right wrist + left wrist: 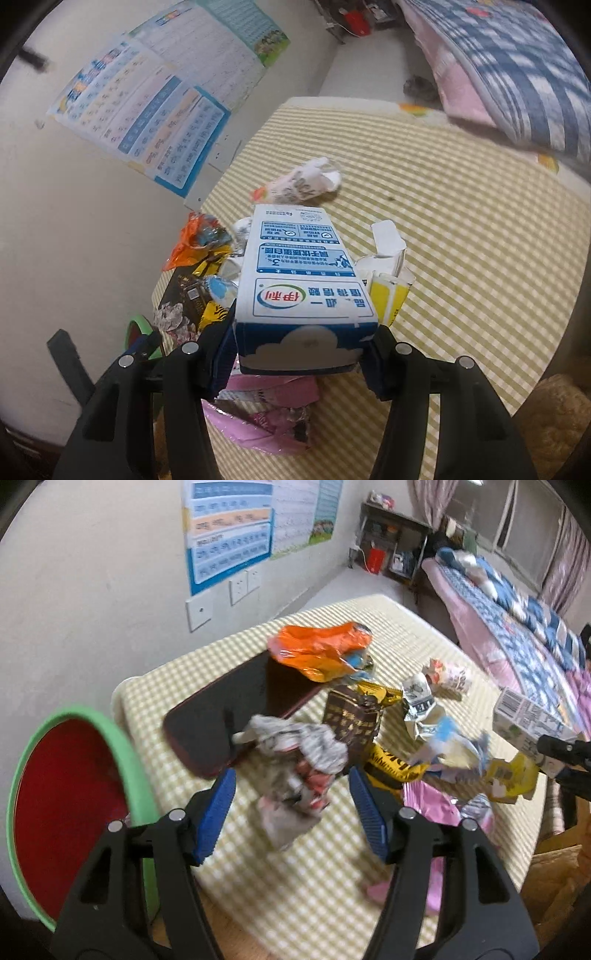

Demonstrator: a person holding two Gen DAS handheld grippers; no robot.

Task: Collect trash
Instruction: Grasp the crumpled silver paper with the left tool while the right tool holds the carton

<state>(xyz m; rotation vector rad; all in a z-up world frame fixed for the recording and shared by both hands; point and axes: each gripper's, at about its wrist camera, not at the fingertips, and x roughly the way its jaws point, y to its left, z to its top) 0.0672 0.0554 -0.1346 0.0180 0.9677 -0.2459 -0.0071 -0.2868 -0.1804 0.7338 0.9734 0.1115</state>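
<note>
Right tongs (303,350): clamped on milk carton (299,280), lifted for binning.
Left tongs (291,805): spread around crumpled wrapper (295,760), frame centre, ready to pinch.

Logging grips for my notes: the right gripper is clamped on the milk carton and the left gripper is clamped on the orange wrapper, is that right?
Not quite. The right gripper is indeed shut on the milk carton, but the left gripper is open. The left wrist view shows its blue pads spread apart around a blurred crumpled wrapper; the orange wrapper lies farther back on the table.
</note>
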